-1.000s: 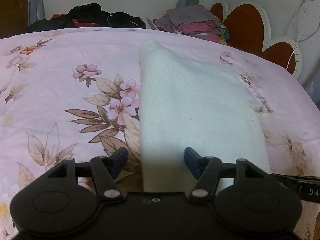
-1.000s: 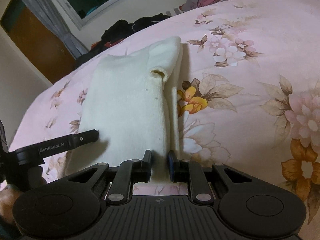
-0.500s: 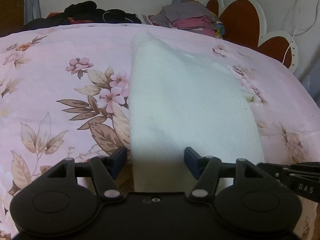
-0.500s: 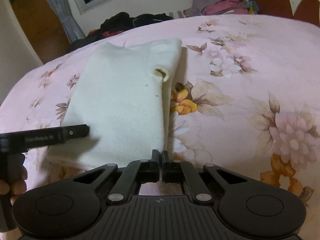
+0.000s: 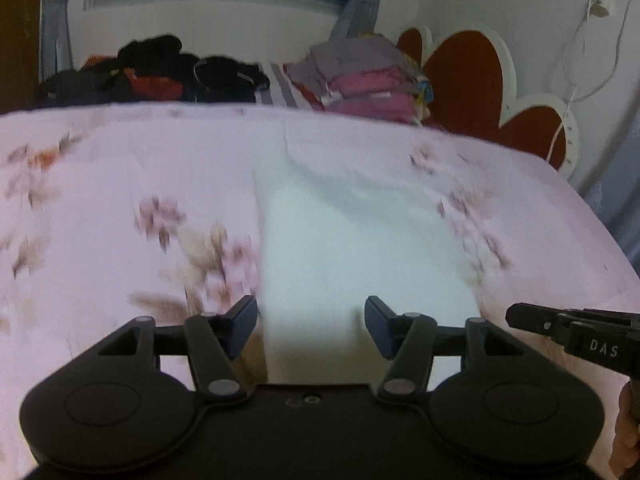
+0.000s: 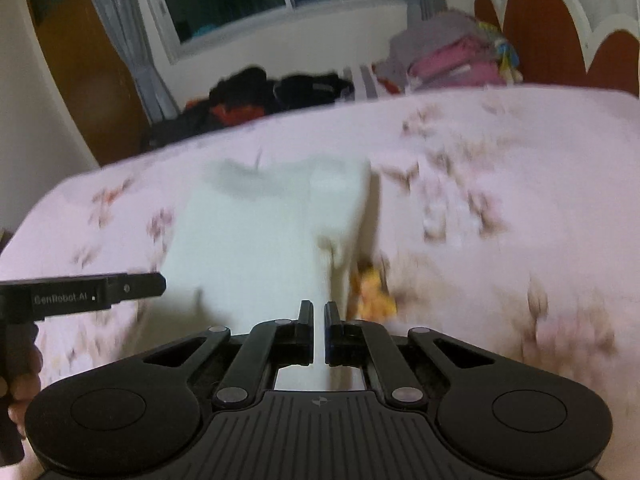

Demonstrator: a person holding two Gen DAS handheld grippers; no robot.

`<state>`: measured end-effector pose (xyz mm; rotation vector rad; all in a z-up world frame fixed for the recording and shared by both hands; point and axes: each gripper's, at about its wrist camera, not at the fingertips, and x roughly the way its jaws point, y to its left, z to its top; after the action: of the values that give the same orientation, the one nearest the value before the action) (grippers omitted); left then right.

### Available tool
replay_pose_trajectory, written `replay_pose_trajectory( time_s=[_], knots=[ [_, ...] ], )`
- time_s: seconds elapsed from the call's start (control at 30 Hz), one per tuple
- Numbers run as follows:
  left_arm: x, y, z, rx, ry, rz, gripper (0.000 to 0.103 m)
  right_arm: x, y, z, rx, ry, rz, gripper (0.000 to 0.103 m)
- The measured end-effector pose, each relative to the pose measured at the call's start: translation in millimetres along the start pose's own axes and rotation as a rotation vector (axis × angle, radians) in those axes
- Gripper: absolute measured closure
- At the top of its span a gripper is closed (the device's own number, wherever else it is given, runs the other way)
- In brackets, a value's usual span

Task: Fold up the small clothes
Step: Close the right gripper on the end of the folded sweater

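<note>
Lying lengthwise on the pink floral bedspread (image 5: 100,208), the cream knit garment (image 5: 352,248) runs its long axis away from both cameras toward the far edge of the bed. Its near hem is at the grippers and its narrower far end points at the clothes heaped along the wall. Both views are blurred by motion.

In the left wrist view, the left gripper (image 5: 311,322) is tilted downward over the garment's near left corner. Its jaws stand well apart and are closing; the cloth's left edge lies between them, just inside the left fingertip (image 5: 242,320), but neither pad presses on it. In the right wrist view this same tool (image 6: 120,292) reaches in from the left edge, its tip beside the garment's left border.

Moving right, the right gripper (image 6: 319,318) also angles downward. Its fingers are drawn together on a thin fold at the garment's near right corner, and a strip of cream cloth shows in the narrow slot between them. The left wrist view shows its black fingers (image 5: 560,322) closed at the cloth's right edge, with part of the person's hand (image 5: 626,432) below.

Behind the bed lie a pile of dark clothes (image 5: 160,72), a stack of folded clothes (image 5: 368,80) and a scalloped red headboard (image 5: 468,76).
</note>
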<state>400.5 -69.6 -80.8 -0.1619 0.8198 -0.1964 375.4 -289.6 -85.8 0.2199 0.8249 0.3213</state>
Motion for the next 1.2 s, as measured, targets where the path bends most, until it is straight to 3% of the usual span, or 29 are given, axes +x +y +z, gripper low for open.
replay_pose_trajectory(
  time_s=[0.07, 0.23, 0.43, 0.53, 0.63, 0.73, 0.87, 0.97, 1.03, 1.2],
  knots=[
    [8.3, 0.8, 14.0, 0.008, -0.025, 0.012, 0.046, 9.8, 5.2, 15.3, 0.0, -0.028, -0.001, 0.101],
    [41.1, -1.8, 42.0, 0.039, -0.036, -0.002, 0.06, 50.5, 13.2, 48.6, 0.033, -0.048, -0.006, 0.101],
    [86.9, 0.9, 56.9, 0.053, -0.024, 0.011, 0.06, 101.6, 9.1, 77.1, 0.048, -0.044, -0.059, 0.101],
    [109.1, 14.8, 52.8, 0.013, 0.026, 0.005, 0.058, 121.9, 2.7, 81.5, 0.055, -0.041, -0.091, 0.101],
    [112.3, 25.9, 42.3, -0.03, 0.021, -0.025, 0.055, 149.3, -8.2, 69.7, 0.021, 0.035, -0.138, 0.101],
    [106.2, 23.0, 49.8, -0.016, 0.009, -0.029, 0.056, 146.2, -16.0, 72.5, 0.018, 0.025, -0.129, 0.101],
    [110.9, 22.0, 61.4, -0.073, -0.025, -0.021, 0.057, 140.4, -11.3, 83.5, 0.004, -0.06, -0.129, 0.101],
    [131.2, 25.4, 56.4, -0.093, 0.027, 0.0, 0.052, 160.5, -9.2, 81.3, -0.021, -0.012, -0.142, 0.101],
    [130.7, 26.5, 54.6, -0.092, 0.019, 0.014, 0.042, 166.0, -15.5, 75.5, -0.03, -0.019, -0.162, 0.101],
    [124.6, 27.4, 57.8, -0.093, 0.018, 0.033, 0.038, 161.7, -28.2, 77.3, 0.034, -0.007, -0.157, 0.101]
  ],
)
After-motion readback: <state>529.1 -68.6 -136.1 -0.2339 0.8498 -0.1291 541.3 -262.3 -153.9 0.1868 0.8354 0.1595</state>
